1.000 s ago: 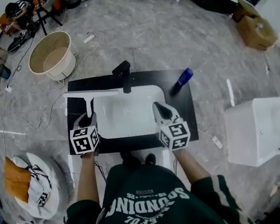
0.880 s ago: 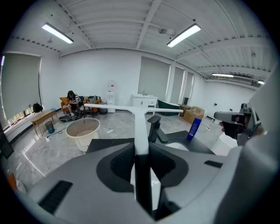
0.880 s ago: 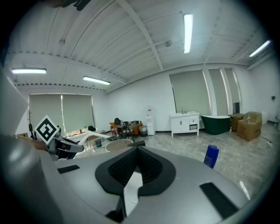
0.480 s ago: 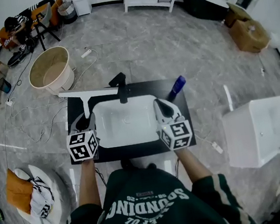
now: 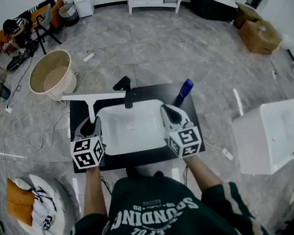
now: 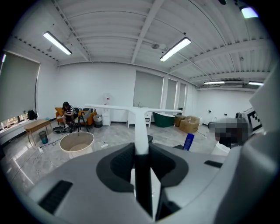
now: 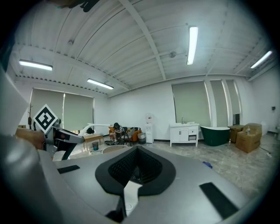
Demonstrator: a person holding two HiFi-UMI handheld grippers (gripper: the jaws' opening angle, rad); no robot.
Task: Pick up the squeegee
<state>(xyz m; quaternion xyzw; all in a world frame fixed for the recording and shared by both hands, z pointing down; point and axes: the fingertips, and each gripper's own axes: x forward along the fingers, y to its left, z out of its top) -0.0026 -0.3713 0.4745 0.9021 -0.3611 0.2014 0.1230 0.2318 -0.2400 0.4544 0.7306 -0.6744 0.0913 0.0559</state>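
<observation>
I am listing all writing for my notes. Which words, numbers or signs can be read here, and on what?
"SOUNDING": upside down on the person's green shirt.
Smaller print beside it: too blurred to read.
Two marker cubes: square patterns only, no words.
Blue bottle: no readable label.

The head camera looked steeply down from above the person (image 5: 160, 214) onto the black countertop (image 5: 136, 157) at mid-frame. Cameras riding on the left gripper (image 5: 90, 126) and right gripper (image 5: 165, 109) faced nearly level along their jaws, the white T-shaped squeegee (image 6: 141, 131) close before the left lens. The head view and left gripper view shared the round beige tub (image 5: 52, 73).
</observation>
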